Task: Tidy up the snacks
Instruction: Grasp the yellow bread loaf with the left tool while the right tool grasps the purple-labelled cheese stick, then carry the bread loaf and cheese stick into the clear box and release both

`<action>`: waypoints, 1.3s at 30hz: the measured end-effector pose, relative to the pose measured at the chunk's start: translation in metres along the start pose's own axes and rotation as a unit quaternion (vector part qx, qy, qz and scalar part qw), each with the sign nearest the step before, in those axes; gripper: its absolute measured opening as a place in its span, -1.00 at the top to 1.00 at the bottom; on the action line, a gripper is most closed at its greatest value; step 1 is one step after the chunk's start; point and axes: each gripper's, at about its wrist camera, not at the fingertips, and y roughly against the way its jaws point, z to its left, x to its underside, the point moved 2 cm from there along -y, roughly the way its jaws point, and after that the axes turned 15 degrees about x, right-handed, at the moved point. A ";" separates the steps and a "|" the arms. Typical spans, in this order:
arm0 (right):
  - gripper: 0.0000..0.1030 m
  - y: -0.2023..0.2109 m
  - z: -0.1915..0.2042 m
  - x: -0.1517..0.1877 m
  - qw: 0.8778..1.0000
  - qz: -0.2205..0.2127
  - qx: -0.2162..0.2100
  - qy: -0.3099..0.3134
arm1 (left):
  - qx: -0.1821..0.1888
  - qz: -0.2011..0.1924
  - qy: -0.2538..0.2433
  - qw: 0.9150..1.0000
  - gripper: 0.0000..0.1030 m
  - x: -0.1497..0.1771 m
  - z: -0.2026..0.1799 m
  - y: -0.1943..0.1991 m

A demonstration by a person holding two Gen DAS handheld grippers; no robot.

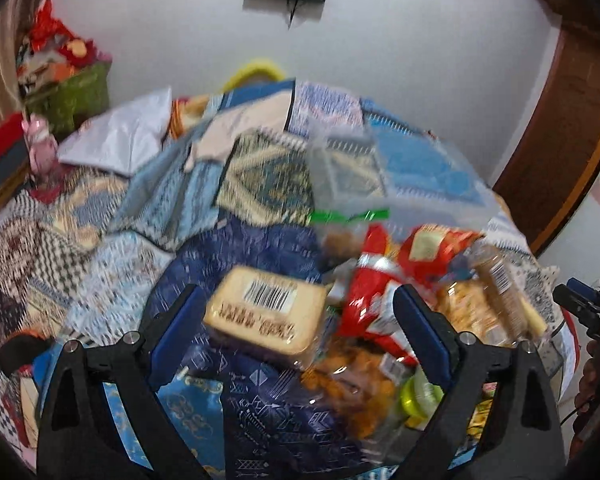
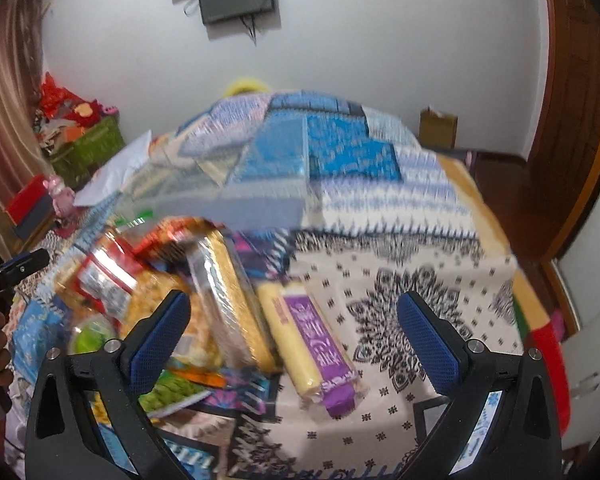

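Note:
A pile of snacks lies on a patchwork quilt. In the left wrist view my left gripper (image 1: 296, 332) is open above a tan wafer pack with a barcode (image 1: 266, 314); red snack bags (image 1: 374, 292), orange puffs (image 1: 356, 376) and a clear zip bag with a green seal (image 1: 352, 184) lie to its right. In the right wrist view my right gripper (image 2: 294, 334) is open above a yellow-and-purple biscuit pack (image 2: 308, 344) and a long golden cracker pack (image 2: 232, 292). Both views are motion-blurred.
The quilt (image 2: 400, 280) covers a bed that falls away to the right. A green crate (image 2: 92, 148) with red items stands at the left wall, with a pink bottle (image 2: 60, 196) near it. A wooden door (image 2: 572, 100) is at the right. The right gripper's tip (image 1: 580, 304) shows at the left view's edge.

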 end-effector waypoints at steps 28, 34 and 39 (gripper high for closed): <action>0.02 -0.051 -0.005 0.014 0.996 0.075 -0.027 0.033 | -0.069 0.043 0.034 0.996 -0.30 0.007 0.050 -0.053; 0.20 -0.045 0.001 0.012 0.997 0.064 -0.018 0.047 | -0.052 0.037 0.046 0.997 -0.26 0.008 0.052 -0.041; 0.58 -0.036 -0.007 0.009 0.998 0.052 -0.018 0.025 | -0.050 0.022 0.033 0.998 -0.15 0.006 0.042 -0.025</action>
